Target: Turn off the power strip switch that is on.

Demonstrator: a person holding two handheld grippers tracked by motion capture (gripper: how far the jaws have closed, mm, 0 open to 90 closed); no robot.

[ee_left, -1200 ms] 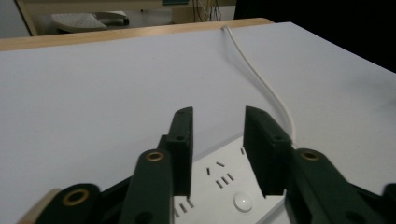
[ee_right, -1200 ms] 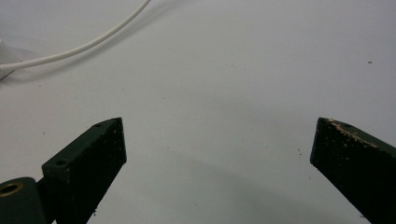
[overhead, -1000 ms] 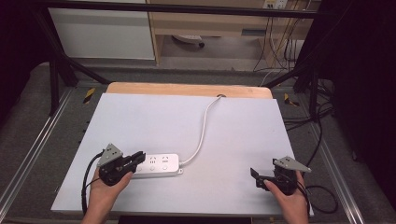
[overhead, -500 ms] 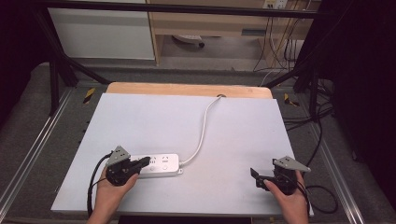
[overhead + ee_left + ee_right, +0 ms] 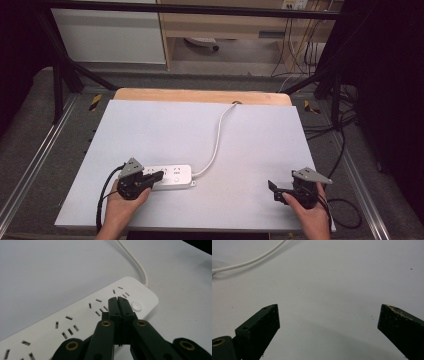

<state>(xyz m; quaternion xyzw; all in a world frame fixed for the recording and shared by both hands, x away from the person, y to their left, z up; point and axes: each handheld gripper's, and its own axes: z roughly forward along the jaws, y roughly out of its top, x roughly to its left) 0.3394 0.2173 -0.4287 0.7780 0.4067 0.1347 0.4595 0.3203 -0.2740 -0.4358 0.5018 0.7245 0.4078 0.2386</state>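
L gripper (image 5: 117,300) jaws just closed fully w/ nothing between, tips now over the power strip (image 5: 170,176) at table's near-left by its round button (image 5: 137,306), prob. about to press; R gripper (image 5: 278,190) idle, jaws wide.

No legible text, brand, number or sign appears on the white power strip (image 5: 82,317), its cord (image 5: 216,141), or the desk (image 5: 250,150) beneath the strip.
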